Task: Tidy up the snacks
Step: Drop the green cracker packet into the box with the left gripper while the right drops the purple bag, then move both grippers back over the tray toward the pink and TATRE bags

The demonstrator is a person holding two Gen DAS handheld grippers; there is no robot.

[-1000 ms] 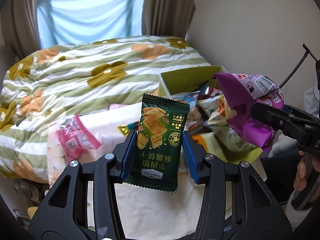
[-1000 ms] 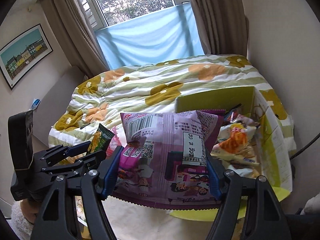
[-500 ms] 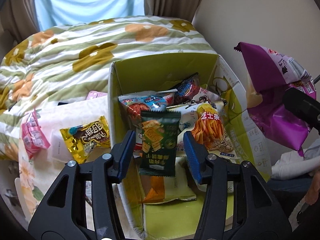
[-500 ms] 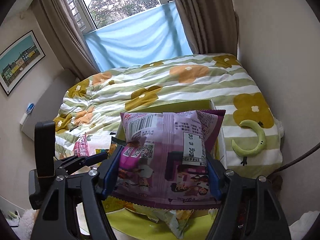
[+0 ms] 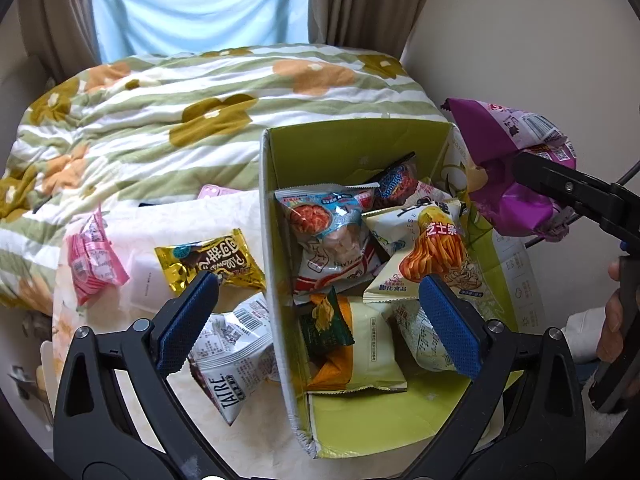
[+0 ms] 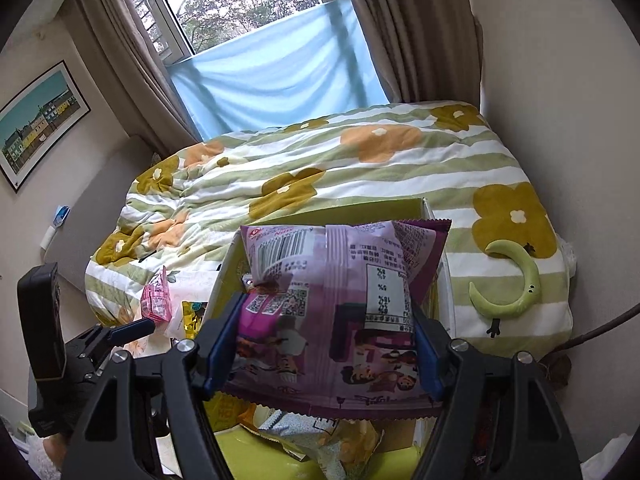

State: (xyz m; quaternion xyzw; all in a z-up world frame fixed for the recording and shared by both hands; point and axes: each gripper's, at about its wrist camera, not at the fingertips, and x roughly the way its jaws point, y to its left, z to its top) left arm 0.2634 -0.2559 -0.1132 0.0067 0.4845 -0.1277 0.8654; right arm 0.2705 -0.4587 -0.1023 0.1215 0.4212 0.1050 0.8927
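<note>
Purple snack bag [image 6: 332, 312] (right gripper [image 6: 320, 344]) above box [image 5: 360, 148]

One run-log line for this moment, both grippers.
left gripper: jaws just opened, nothing between them, green packet in box | right gripper: shut on purple bag over box
</note>
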